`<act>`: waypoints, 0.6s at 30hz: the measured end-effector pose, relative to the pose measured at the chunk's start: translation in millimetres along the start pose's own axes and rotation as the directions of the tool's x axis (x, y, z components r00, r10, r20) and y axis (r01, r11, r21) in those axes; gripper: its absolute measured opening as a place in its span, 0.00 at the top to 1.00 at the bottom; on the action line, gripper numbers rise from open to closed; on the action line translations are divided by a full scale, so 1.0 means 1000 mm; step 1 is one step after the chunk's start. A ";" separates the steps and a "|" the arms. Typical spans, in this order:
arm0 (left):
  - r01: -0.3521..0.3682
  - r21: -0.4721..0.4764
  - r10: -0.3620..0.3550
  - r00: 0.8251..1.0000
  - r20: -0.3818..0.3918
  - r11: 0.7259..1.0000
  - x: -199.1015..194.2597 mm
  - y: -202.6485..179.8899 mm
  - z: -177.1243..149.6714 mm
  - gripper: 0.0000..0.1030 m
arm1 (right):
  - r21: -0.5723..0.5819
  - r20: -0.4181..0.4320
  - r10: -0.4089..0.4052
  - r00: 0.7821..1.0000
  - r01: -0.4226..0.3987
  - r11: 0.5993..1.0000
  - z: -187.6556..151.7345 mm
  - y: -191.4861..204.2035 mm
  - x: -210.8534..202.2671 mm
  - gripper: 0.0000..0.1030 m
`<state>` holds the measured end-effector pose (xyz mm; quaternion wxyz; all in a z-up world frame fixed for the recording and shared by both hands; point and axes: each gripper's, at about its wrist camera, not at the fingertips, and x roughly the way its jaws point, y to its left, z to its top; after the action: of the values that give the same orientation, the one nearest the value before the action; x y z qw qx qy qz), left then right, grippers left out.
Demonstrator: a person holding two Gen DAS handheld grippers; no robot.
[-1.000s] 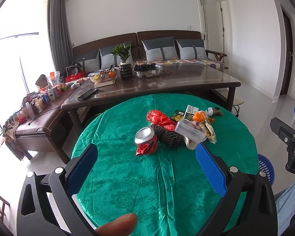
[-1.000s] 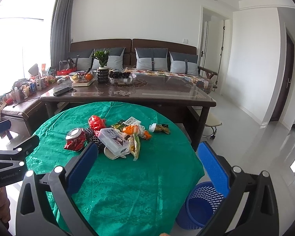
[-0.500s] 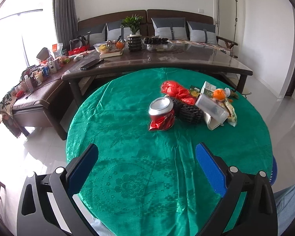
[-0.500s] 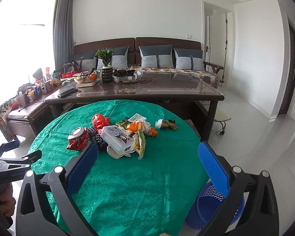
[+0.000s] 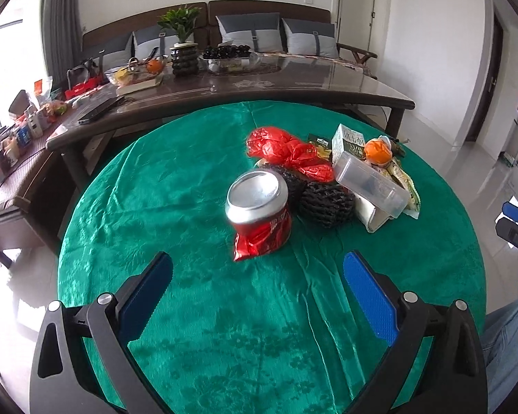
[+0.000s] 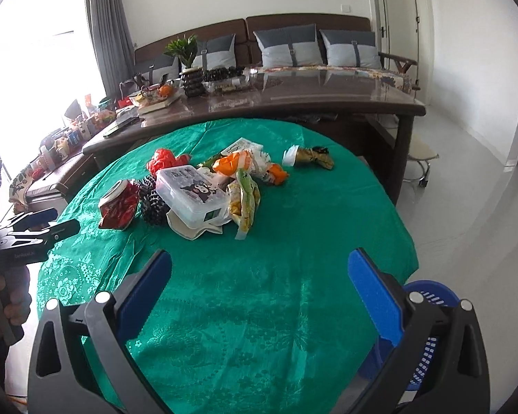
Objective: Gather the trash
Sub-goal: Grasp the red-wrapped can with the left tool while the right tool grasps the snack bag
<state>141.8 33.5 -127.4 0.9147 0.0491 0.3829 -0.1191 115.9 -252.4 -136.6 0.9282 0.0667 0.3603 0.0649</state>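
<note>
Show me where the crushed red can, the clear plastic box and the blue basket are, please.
crushed red can [image 5: 257, 195]: left wrist view, on its silver top.
clear plastic box [image 6: 190, 186]: right wrist view, on its printed lid.
blue basket [image 6: 431, 291]: right wrist view, on its rim.

Nothing fully legible: faint, unreadable white lettering on left gripper [image 6: 34, 222] body at left edge; cartoon print on clear plastic box [image 6: 193, 189]; blurred characters on green-white carton [image 5: 348, 141], upper centre.
</note>
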 end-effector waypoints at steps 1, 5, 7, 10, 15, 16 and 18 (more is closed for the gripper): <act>0.003 0.026 -0.002 1.000 -0.006 1.000 0.010 0.001 0.007 0.05 | 0.009 -0.020 0.027 0.999 -0.027 1.000 0.003 -0.003 0.008 0.05; 0.038 0.066 -0.036 0.998 -0.042 0.997 0.041 0.003 0.023 0.05 | 0.076 -0.122 0.193 0.974 -0.184 0.980 0.026 -0.017 0.057 0.07; 0.050 0.068 -0.046 0.997 -0.064 0.996 0.057 0.006 0.029 0.05 | 0.086 -0.158 0.225 0.962 -0.213 0.973 0.035 -0.017 0.078 0.27; 0.051 0.068 -0.044 0.994 -0.101 0.996 0.078 0.010 0.033 0.05 | 0.089 -0.212 0.246 0.946 -0.232 0.969 0.047 -0.019 0.107 0.38; 0.095 0.075 -0.086 0.989 -0.122 0.993 0.094 0.013 0.038 0.05 | 0.159 -0.280 0.334 0.900 -0.300 0.941 0.058 -0.025 0.140 0.52; 0.108 0.071 -0.099 0.987 -0.125 0.992 0.096 0.014 0.039 0.09 | 0.196 -0.287 0.358 0.889 -0.311 0.930 0.059 -0.029 0.146 0.55; 0.139 0.065 -0.128 0.982 -0.142 0.988 0.099 0.015 0.040 0.22 | 0.251 -0.293 0.403 0.867 -0.337 0.908 0.059 -0.036 0.150 0.74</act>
<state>240.5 22.9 -170.2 0.8738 0.0655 0.4425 -0.1908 268.1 -266.9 -198.9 0.8117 0.2116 0.4990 0.2175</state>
